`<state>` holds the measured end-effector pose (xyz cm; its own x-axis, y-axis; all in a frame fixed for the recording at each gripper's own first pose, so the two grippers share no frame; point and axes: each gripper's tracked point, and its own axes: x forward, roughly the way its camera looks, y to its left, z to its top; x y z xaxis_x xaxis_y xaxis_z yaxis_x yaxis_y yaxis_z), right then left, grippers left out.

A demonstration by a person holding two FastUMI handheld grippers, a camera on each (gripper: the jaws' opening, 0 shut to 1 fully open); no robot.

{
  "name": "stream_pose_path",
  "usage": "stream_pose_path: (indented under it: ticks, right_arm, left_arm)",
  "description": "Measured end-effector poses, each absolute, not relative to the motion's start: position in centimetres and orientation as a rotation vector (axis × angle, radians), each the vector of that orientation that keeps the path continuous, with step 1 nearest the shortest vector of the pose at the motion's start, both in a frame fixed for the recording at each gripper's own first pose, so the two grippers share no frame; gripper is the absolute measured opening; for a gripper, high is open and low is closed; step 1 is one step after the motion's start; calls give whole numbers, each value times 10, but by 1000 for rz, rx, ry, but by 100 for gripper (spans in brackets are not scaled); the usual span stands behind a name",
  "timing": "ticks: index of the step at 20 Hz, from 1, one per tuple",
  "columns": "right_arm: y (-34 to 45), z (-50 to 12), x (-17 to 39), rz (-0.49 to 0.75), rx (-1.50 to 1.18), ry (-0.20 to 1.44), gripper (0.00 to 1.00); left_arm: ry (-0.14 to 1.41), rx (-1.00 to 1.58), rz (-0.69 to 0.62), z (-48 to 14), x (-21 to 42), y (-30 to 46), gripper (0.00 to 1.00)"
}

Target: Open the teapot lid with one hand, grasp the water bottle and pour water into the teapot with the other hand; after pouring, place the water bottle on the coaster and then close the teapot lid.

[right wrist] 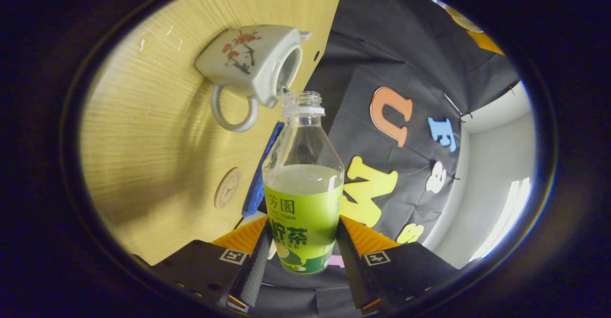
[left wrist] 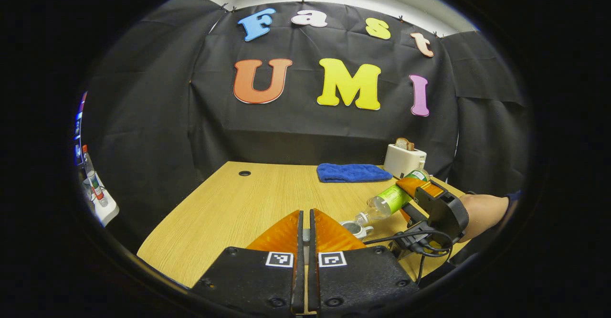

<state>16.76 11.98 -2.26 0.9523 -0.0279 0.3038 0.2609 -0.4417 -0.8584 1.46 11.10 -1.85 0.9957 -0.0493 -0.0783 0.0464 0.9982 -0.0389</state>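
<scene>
A white teapot [right wrist: 253,62] with a red blossom print stands lidless on the wooden table [left wrist: 229,208], its opening [left wrist: 355,227] just right of my left gripper's fingers. My right gripper [right wrist: 303,241] is shut on a green-labelled water bottle [right wrist: 303,189], which is uncapped and part full. The bottle [left wrist: 389,199] is tilted, its mouth at the teapot's rim. My left gripper [left wrist: 305,222] is held above the table beside the teapot. Its fingers are pressed almost together, with a small grey piece, apparently the lid's knob, between them. A round coaster [right wrist: 227,187] lies on the table near the bottle's base.
A folded blue cloth [left wrist: 352,172] lies at the table's back, next to a white toaster [left wrist: 405,159] holding toast. A small hole [left wrist: 244,173] marks the tabletop at the far left. A person's forearm [left wrist: 482,213] holds the right gripper [left wrist: 415,191]. Bottles [left wrist: 93,179] stand on a shelf at left.
</scene>
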Motion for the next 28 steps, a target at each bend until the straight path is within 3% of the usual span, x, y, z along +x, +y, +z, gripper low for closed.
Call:
stream_pose_path:
  ticks: [28]
  right_arm:
    - [143, 25, 151, -474, -2128, -448, 73]
  left_arm:
    - [114, -19, -23, -30, 19, 120, 5]
